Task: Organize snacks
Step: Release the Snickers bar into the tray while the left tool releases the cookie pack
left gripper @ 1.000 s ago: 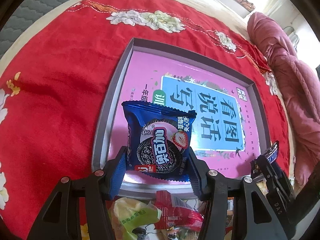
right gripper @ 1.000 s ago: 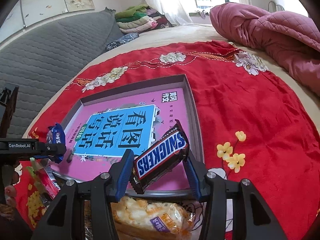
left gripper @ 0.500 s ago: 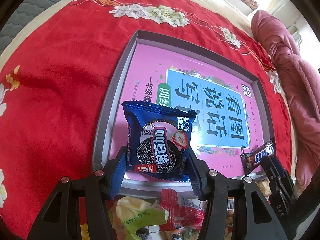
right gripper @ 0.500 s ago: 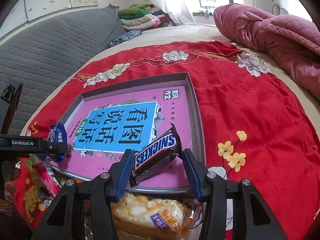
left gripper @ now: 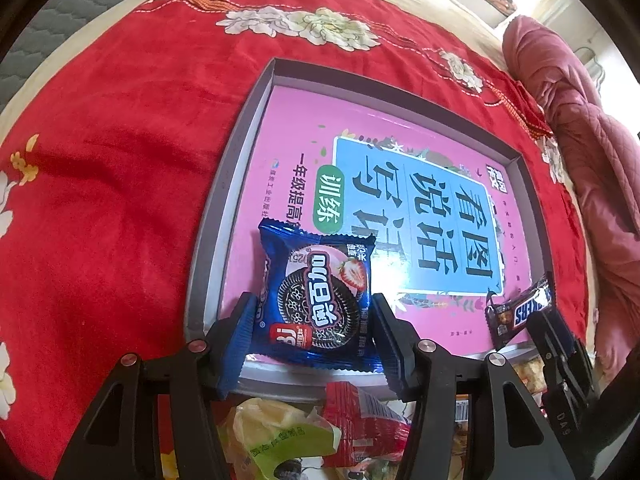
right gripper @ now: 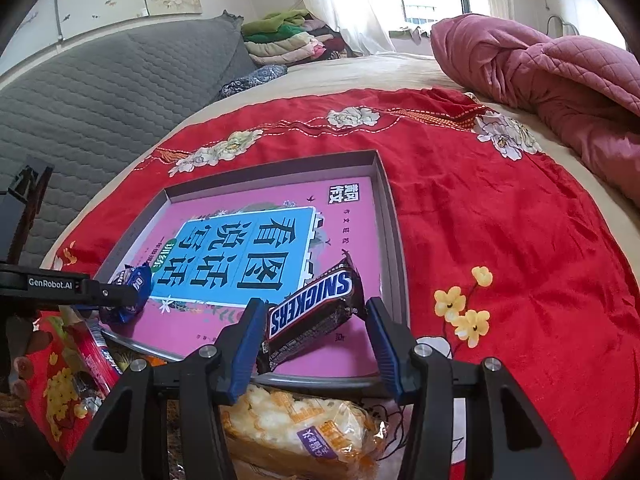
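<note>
A grey tray [left gripper: 208,240] holding a pink book [left gripper: 400,208] lies on the red cloth. My left gripper [left gripper: 314,308] is shut on a blue Oreo packet [left gripper: 320,280] over the tray's near left corner. The right wrist view shows this gripper [right gripper: 120,292] and the Oreo packet [right gripper: 134,292] from the side. My right gripper [right gripper: 314,306] is shut on a brown Snickers bar [right gripper: 308,316], held tilted over the near right part of the tray [right gripper: 394,248]. At the right of the left wrist view, the Snickers bar [left gripper: 520,312] sticks out of the right gripper [left gripper: 560,344].
Loose snacks lie in front of the tray: a green-yellow packet [left gripper: 280,436], a red packet [left gripper: 360,412] and a pale cake packet [right gripper: 304,424]. A pink quilt [right gripper: 540,64] is heaped at the right. A grey padded headboard [right gripper: 100,92] rises at the left.
Both grips hold. The Snickers bar has come a little further over the tray and into the left wrist view; the Oreo packet stays put between its pads.
</note>
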Demonstrator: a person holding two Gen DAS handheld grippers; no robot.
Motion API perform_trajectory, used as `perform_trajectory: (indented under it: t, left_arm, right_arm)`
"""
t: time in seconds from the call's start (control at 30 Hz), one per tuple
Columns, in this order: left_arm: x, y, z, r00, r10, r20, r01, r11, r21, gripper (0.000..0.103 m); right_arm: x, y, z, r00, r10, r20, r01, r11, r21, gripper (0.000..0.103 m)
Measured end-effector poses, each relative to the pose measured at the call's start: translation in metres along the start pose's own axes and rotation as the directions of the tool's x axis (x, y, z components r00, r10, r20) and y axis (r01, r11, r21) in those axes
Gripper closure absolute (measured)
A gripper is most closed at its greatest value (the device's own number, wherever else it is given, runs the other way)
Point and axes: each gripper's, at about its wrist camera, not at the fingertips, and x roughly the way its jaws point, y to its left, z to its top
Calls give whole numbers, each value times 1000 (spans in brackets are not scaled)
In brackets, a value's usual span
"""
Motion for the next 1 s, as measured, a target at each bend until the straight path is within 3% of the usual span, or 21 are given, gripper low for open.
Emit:
perform_trajectory:
  t: [0.2, 1.0]
  left_arm:
    - [-4, -2, 0, 1000, -15, 7, 15, 1000, 8, 43]
    - [-70, 1, -1, 988, -27, 153, 24, 1000, 20, 38]
  right_arm:
    - [-1, 0, 0, 1000, 7, 7, -7, 1000, 4, 48]
    - [-23, -10, 9, 996, 21, 85, -25, 999, 45, 37]
